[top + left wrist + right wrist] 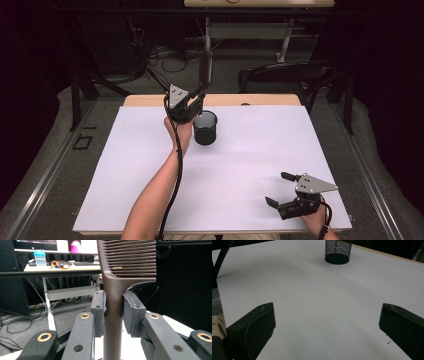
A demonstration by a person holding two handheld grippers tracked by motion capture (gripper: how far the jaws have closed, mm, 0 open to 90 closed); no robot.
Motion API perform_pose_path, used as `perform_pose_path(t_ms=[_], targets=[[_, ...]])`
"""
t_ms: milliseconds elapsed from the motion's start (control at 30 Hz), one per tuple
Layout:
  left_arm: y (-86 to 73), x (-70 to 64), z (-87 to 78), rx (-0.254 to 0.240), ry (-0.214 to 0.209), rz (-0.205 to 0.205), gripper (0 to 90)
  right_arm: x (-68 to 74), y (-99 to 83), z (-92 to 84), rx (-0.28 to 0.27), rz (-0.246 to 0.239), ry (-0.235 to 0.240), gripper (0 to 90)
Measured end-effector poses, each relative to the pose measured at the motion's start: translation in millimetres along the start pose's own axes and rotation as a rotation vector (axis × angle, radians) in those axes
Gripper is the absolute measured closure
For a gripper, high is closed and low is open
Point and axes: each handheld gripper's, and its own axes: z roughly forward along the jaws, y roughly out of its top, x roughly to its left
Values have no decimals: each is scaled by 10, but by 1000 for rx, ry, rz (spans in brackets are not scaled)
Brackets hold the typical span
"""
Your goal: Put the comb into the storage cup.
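A dark brown comb (205,67) stands upright, teeth end at the top, with my left gripper (199,96) shut on its handle. In the left gripper view the two pads (98,307) press on either side of the comb's handle (112,322), just under the teeth. The comb hangs just above and behind a black mesh cup (205,127), which stands on the white sheet near the table's far edge. My right gripper (277,189) rests low over the near right corner, jaws wide open with nothing between them. The right gripper view looks across the sheet to the mesh cup (337,251).
A white sheet (240,155) covers the wooden table. A dark chair (285,72) stands just beyond the far edge. Farther back there is a desk (260,4) with cables on the floor under it. A blue-lidded container (40,257) sits on that desk.
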Motion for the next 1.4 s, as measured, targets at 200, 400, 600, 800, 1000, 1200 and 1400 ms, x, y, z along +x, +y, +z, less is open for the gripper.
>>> perform_pose_path(t_ms=[200,400,600,800,1000,1200,1400], targets=[[-25,1,24,3,-9,-1,721,-1,-1,2,-1,1,0,3],[-60,-4,44,3,-15,2,721,-1,-2,5,0,4,1,3],[-99,-1,66,13,-15,-1,722,-1,-2,6,1,5,2,3],[-126,3,78,15,-20,-8,722,-4,-1,2,3,3,2,3],[-148,9,86,15,-17,-8,721,-1,0,3,3,6,3,3],[-168,11,95,18,-14,-10,721,-2,-1,4,0,2,1,3],[-203,13,100,21,-16,-6,721,-3,-1,3,0,1,2,3]])
